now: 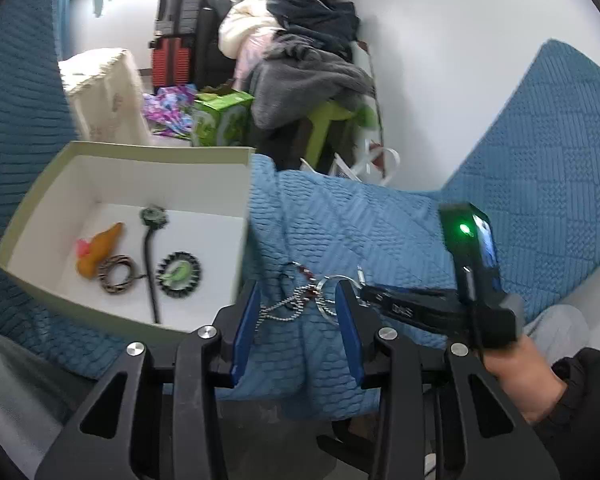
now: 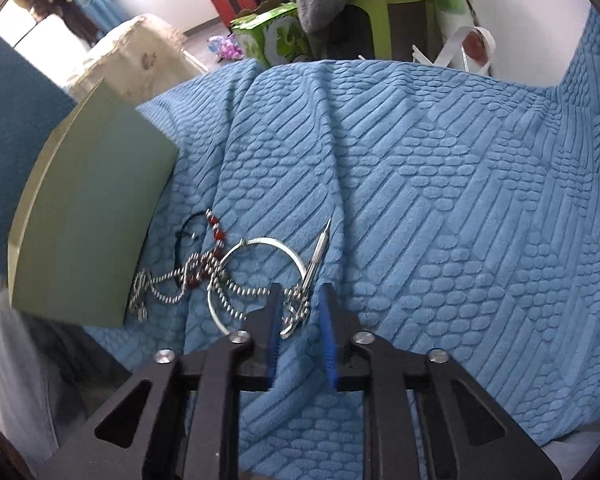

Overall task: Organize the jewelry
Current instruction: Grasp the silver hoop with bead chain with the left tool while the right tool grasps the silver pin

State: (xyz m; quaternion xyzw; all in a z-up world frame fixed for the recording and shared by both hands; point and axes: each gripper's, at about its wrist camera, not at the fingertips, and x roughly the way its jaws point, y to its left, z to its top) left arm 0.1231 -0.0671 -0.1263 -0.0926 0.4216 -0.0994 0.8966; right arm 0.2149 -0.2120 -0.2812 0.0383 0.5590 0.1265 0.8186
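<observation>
A tangle of jewelry lies on the blue quilted cover: a silver ball chain [image 2: 228,292], red beads [image 2: 216,232], a large silver ring [image 2: 260,244] and a metal pin [image 2: 318,252]. It also shows in the left wrist view [image 1: 300,300]. My right gripper [image 2: 300,292] is open, its fingers on either side of the ring's near edge. My left gripper [image 1: 298,292] is open, the tangle lying between its fingers. An open pale green box [image 1: 60,168] to the left holds an orange charm [image 1: 100,248], a patterned bangle [image 1: 118,274], a green brooch [image 1: 178,274] and a dark hairpin [image 1: 150,256].
The box's outer wall [image 2: 88,216] stands just left of the tangle. Beyond the cover's far edge are a green carton [image 1: 220,116], a green stool [image 1: 328,120], piled clothes [image 1: 300,40] and a cream hamper [image 1: 104,92]. My right hand holds the other gripper [image 1: 468,280].
</observation>
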